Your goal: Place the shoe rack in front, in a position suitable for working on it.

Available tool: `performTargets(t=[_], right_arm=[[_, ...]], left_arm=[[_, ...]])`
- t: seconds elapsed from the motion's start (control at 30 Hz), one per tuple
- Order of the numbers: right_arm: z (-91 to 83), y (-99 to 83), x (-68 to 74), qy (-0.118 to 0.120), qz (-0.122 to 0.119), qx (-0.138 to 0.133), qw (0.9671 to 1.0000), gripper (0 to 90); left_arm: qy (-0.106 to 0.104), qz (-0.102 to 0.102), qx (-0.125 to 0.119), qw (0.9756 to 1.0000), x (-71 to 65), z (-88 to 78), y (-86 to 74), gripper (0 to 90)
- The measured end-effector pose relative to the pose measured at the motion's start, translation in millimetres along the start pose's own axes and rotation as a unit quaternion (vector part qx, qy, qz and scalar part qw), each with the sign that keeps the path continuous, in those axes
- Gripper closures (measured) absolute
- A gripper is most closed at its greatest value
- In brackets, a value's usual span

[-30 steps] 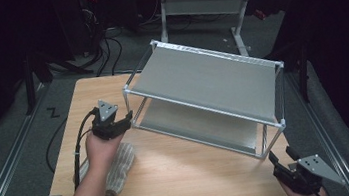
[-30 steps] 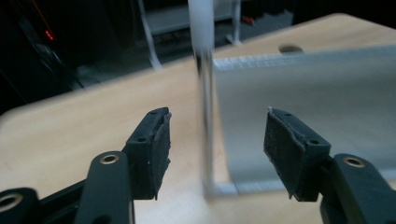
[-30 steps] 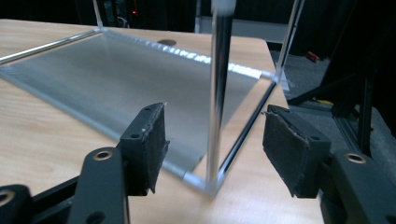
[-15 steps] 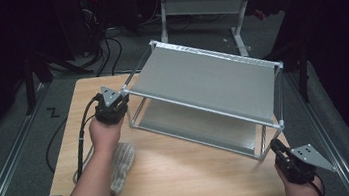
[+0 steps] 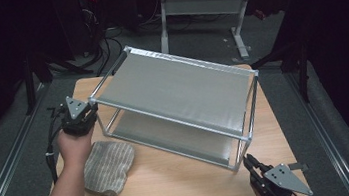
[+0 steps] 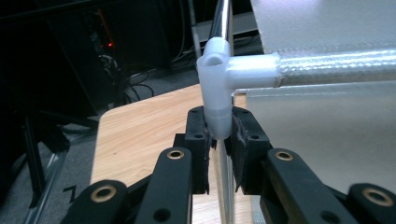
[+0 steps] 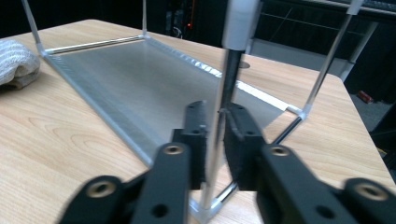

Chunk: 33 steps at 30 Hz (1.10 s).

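Your two-tier rack (image 5: pixel 176 90) stands on the wooden worktop (image 5: pixel 173 189), a thin metal-tube frame with mesh-like fabric shelves and white plastic corner joints. Judge it light but springy: the slim posts will likely flex and the whole frame may rack if you pull one corner alone, and the smooth tubes look slippery. Take it at the corners, by the joints or the posts just beneath them, both sides together.

Your left gripper (image 6: pixel 219 135) has its fingers (image 6: pixel 198 135) narrowed around the white corner joint (image 6: pixel 217 79) at the rack's near left top corner, pads touching or nearly so. Your right gripper (image 7: pixel 215 135) straddles the near right upright post (image 7: pixel 219 126); its fingers are narrow, but blur hides whether they grip. A striped cloth (image 5: pixel 108 166) lies beside your left forearm.
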State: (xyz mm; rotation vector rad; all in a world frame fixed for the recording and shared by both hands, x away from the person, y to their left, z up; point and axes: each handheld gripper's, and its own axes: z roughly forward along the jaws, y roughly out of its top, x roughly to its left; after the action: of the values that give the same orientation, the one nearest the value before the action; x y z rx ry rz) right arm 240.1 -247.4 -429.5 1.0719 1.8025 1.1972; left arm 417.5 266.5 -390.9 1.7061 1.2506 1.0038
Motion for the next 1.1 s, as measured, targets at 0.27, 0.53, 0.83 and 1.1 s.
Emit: performTargets(t=[0.27, 0.53, 0.83, 1.1], right_arm=[[12.9, 2.9, 8.4, 0.023, 0.0, 0.01, 0.9997, 62.9], [35.6, 7.7, 4.4, 0.033, 0.006, 0.018, 0.9993, 60.6], [34.6, 7.0, 4.5, 0.049, 0.013, 0.0, 0.9987, 67.3], [32.6, 6.1, 6.0, 0.044, 0.014, -0.011, 0.9989, 80.3]], left_arm=[[0.005, -0.019, -0.009, 0.9998, 8.2, 19.7, 4.0, 78.3], [0.019, -0.028, -0.037, 0.9987, 9.9, -7.5, -4.8, 61.0], [-0.068, -0.017, -0.013, 0.9974, -31.3, -79.4, -64.2, 48.5], [-0.098, 0.013, 0.033, 0.9946, -63.6, -113.7, -120.8, 44.3]])
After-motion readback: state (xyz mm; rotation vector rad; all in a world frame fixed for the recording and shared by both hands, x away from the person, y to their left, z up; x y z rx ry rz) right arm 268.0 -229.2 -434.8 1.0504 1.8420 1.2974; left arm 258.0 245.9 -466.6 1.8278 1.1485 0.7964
